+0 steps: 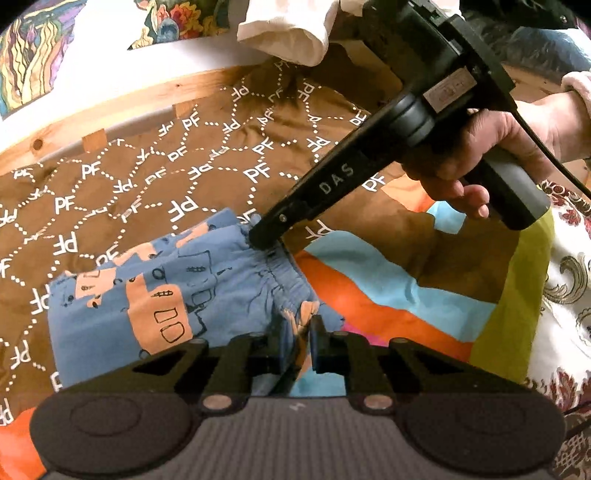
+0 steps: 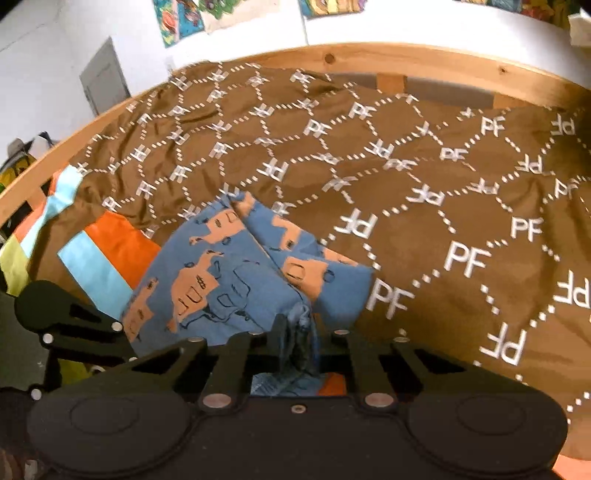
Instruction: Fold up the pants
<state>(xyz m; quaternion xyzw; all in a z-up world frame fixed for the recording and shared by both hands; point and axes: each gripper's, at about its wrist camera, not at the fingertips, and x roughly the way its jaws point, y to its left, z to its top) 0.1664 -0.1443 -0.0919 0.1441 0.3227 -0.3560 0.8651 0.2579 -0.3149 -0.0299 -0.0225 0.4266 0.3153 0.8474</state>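
Observation:
Small blue pants with an orange vehicle print lie on a brown "PF" patterned blanket. My left gripper is shut on the near end of the elastic waistband. My right gripper shows in the left wrist view, shut on the far end of the same waistband. In the right wrist view the pants stretch away with both legs side by side, and my right gripper pinches bunched blue waistband fabric.
The blanket has orange, light blue and lime patches. A wooden bed rail runs along the far side below a white wall with posters. A white cloth hangs at the top. A floral cover lies at right.

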